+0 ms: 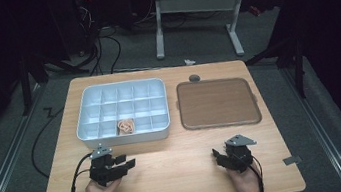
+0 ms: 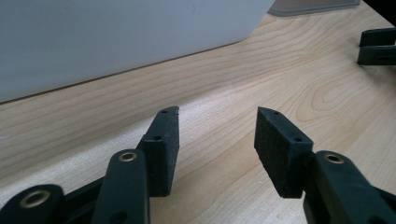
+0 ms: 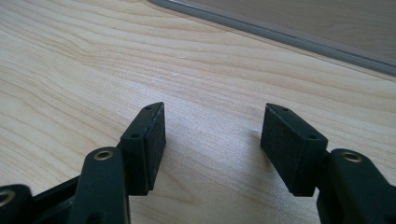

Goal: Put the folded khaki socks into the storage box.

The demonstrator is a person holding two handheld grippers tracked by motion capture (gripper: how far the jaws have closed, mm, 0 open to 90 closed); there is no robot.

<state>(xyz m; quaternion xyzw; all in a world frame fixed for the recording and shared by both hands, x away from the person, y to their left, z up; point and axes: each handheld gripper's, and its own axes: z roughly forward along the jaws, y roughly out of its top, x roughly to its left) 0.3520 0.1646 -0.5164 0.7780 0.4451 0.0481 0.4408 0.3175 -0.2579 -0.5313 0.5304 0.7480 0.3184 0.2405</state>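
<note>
**Both grippers empty, the small item already sitting in the organiser**

From where I stand, the person holds the left gripper (image 1: 126, 163) low over the near left part of the bench (image 1: 179, 175), just in front of the white compartment box (image 1: 124, 133). Its jaws stand wide with nothing between them; the left gripper view shows bare wood between the pads and the box's white wall close ahead. The right gripper (image 1: 215, 154) rests near the bench's near right edge, short of the brown tray (image 1: 218, 103), and its jaws gape wide and empty too.

The small pinkish-tan item (image 1: 125, 126), which looks like a bundle of rubber bands though I cannot be sure, lies in a compartment of the box's near row, about the middle. The tray looks bare.

What could go wrong, as I judge it: the left jaws sit so close to the box's near wall that a forward push could shove the whole box back along the bench. If the item is to come out, the compartment walls are tight, so wide jaws may catch on the dividers, and a soft loose bundle could slip or come up only in part.
</note>
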